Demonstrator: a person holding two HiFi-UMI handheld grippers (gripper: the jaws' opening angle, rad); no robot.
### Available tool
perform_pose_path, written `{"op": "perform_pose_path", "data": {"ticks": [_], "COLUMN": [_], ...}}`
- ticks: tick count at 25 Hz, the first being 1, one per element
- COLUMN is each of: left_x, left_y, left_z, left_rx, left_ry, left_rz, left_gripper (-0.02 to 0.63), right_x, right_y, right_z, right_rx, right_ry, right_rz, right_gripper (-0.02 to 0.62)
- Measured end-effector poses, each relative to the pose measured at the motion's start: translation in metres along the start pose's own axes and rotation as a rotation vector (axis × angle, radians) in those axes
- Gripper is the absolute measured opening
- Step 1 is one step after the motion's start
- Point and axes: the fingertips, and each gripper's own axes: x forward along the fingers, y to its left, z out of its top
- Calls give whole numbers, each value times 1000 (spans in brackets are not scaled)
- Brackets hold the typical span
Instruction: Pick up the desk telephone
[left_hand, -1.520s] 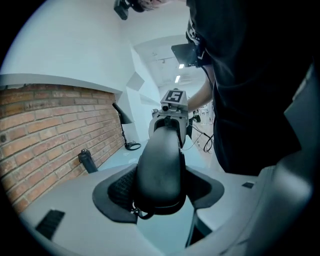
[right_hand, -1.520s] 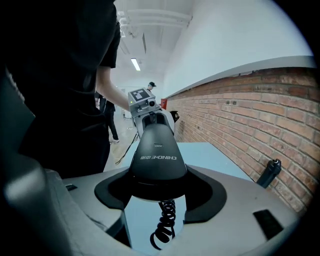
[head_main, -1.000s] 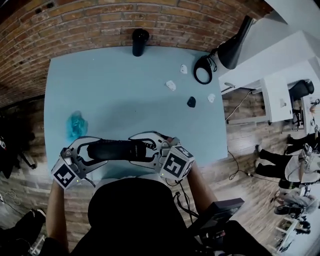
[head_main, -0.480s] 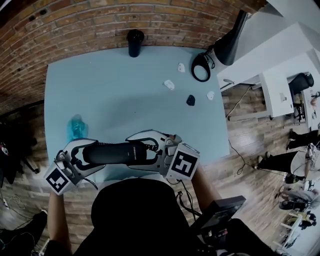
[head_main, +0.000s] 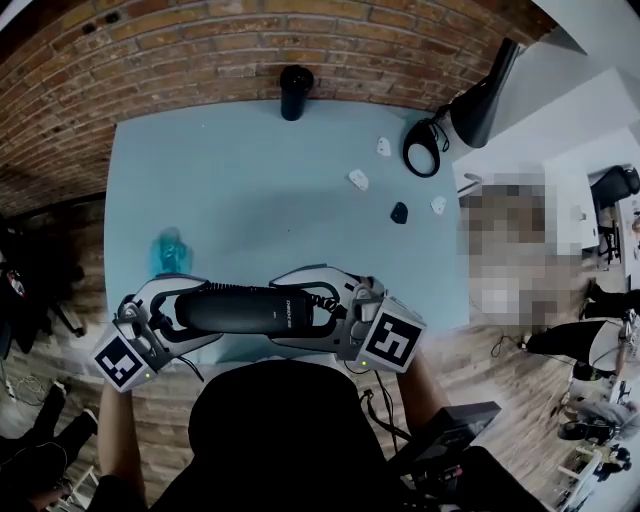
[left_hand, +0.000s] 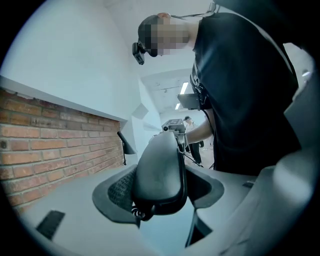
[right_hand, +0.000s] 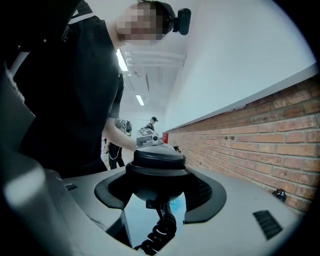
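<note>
While the left gripper (head_main: 183, 311) and right gripper (head_main: 305, 308) each clench one end of the black telephone handset (head_main: 243, 308), it seems lifted over the tabletop's (head_main: 250, 190) near edge, so the pickup looks essentially done.

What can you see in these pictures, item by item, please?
telephone handset: one, black, between the grippers
table: one, light blue, mid-view
brick wall: one, red-brown, behind table
cylinder: one, black, table's far edge
small pieces: three, white, far right
small lump: one, black, among them
crumpled thing: one, teal, left side
lamp: one, black, far right corner
left gripper: one, grey, shut on handset's left end
right gripper: one, grey, shut on its right end
</note>
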Motion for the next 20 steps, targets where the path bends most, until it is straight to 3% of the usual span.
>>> {"op": "perform_pose_path", "data": {"ticks": [11, 20], "left_x": [-9, -18], "left_y": [0, 6], "left_z": [30, 78], "left_rx": [37, 64], "left_ry": [-15, -129], "left_rz": [-13, -25], "left_gripper": [293, 293], "right_x": [-2, -11], "right_y": [2, -1], "right_z": [24, 65], "right_rx": [-24, -57], "right_ry": [-36, -114], "right_rz": [8, 12], "right_gripper": [290, 290]}}
